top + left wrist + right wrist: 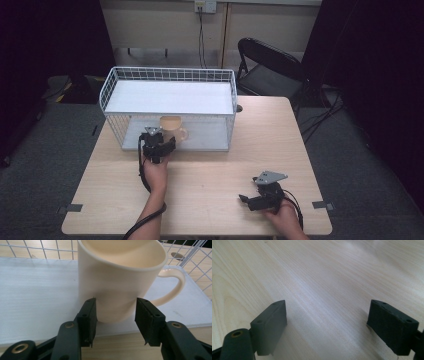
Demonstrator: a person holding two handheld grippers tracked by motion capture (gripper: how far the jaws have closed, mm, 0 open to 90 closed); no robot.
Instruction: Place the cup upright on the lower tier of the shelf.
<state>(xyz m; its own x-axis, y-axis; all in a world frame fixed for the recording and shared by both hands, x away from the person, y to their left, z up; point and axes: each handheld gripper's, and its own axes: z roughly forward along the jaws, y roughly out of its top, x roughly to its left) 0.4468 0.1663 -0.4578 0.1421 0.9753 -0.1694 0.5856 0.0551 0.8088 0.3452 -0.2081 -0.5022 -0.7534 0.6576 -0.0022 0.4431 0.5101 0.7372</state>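
From the high view, the cream ceramic mug stands upright in the middle of the frame, on the lower white shelf of the white wire rack. The upper shelf hides its far rim, and my left gripper covers its base. The handle points to the right of the frame. My right gripper rests on the pale wooden table at lower right.

In the left gripper view, the mug is smooth, glossy and plain cream, and its long axis is vertical. Its rim is cut off at the top edge. The handle curves toward the right edge. My two black jaws stand on both sides of its lower wall; I cannot tell if the pads already press it.

In the right gripper view, my jaws are wide apart over bare wood, grasping nothing.
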